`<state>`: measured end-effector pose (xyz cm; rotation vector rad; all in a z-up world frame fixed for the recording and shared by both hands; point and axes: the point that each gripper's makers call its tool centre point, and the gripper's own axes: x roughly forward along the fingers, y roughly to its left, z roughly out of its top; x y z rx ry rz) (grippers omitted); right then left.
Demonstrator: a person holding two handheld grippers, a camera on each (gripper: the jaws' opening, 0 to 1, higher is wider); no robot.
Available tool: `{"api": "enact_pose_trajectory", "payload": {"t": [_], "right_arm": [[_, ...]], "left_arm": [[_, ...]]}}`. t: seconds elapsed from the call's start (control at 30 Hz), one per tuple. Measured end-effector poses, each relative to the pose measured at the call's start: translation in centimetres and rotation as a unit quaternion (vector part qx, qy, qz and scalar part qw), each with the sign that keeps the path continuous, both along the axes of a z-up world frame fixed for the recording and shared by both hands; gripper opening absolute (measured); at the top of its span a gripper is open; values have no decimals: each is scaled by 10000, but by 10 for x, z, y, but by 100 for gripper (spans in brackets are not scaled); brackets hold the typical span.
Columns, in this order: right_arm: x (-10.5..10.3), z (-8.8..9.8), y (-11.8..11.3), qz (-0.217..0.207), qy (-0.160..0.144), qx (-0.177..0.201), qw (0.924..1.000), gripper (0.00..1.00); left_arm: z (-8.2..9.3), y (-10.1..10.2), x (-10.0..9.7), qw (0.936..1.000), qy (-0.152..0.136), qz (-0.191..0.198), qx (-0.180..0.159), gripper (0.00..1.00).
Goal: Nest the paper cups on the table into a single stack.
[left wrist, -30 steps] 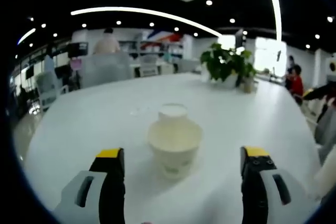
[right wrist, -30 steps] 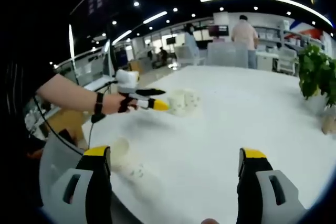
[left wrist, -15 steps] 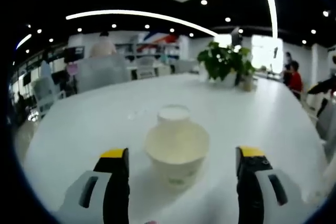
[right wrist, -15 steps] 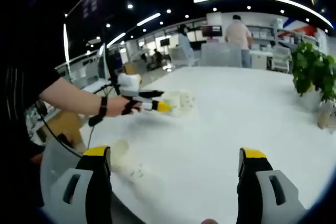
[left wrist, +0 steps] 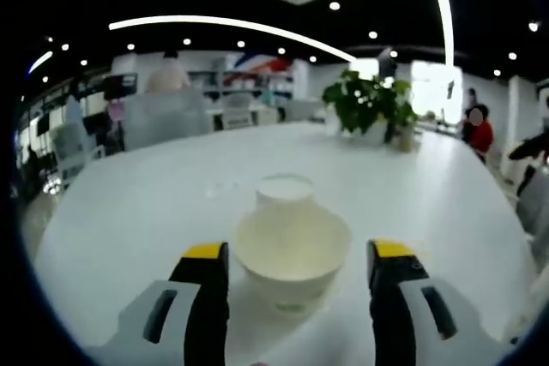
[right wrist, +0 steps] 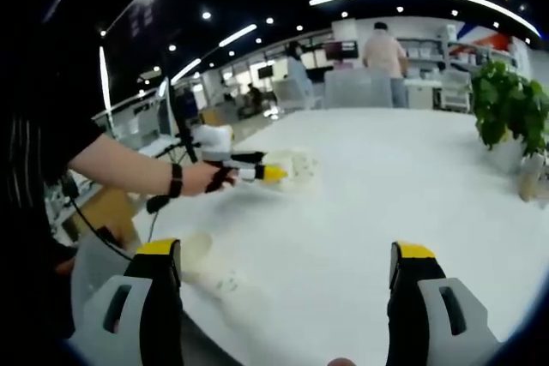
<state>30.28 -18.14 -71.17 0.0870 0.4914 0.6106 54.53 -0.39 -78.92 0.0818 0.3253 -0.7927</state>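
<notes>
Since a second ago the left gripper [left wrist: 292, 255] has pushed forward and its yellow-tipped jaws have narrowed, so they now flank the near paper cup [left wrist: 292, 250] on both sides without clearly touching it; it looks like a grasp being set up, not yet made.

The white table [left wrist: 129, 203] is the landmark: broad, smooth and glossy, with a rounded edge. On it, toward the middle, a potted plant [left wrist: 371, 105] stands far behind the cups. The near cup is cream paper, tapered, lying tipped with its wide round mouth toward the camera. Just behind it stands a second paper cup [left wrist: 285, 188], upright with its flat white end up.

In the right gripper view the right gripper [right wrist: 287, 285] hangs over the table's near edge, jaws wide apart and empty. A third paper cup [right wrist: 196, 255] lies on its side close to that edge, left of the jaws, probably the next one to collect.
</notes>
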Motion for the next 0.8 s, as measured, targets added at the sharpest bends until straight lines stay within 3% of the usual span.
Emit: {"api": "enact_pose_trajectory", "payload": {"t": [0.2, 0.8], "right_arm": [[-1, -1, -1, 1, -4, -10, 10000, 100], [-7, 0, 0, 55, -27, 3, 10000, 100]], "left_arm": [[0, 1, 0, 9999, -79, -18, 76, 46], [5, 6, -19, 9997, -159, -86, 167, 43]]}}
